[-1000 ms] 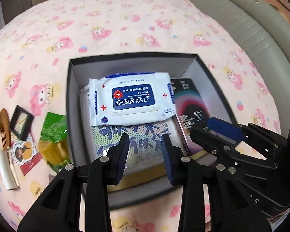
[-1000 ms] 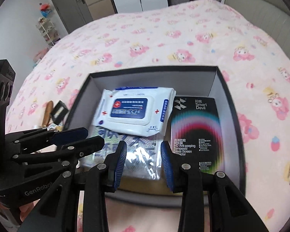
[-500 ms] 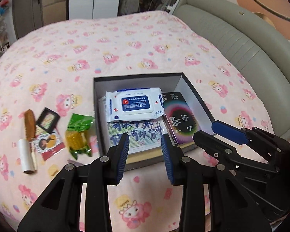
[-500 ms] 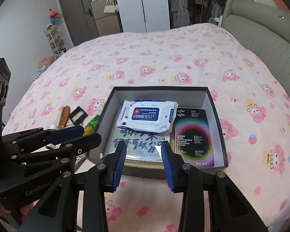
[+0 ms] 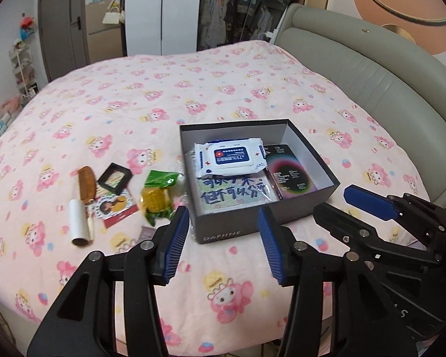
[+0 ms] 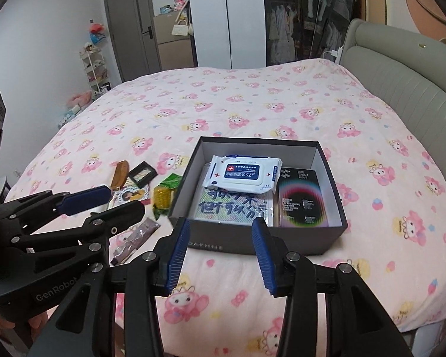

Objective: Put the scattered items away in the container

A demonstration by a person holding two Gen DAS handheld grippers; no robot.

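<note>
A: Status, left to right?

B: On the bed [image 5: 193, 68], left of the box [image 5: 232, 229]: tube [image 5: 77, 220], comb [image 5: 87, 186], frame [image 5: 115, 177], card [image 5: 114, 206], green packet [image 5: 157, 193], and a small wrapper [image 5: 147, 233]. Inside the box: wipes [image 5: 230, 159], a lettered pack [image 5: 232, 193], a dark carton [image 5: 290, 175].

A: Tongs?

B: Left tongs [image 5: 223, 244] and right tongs [image 6: 220, 245] both gape wide, holding nothing, near the box front.

A: Risks?

B: The bed is soft, so flat pieces like the card may sink and slip the pads. Items lie touching; gripping one may drag its neighbour.
</note>
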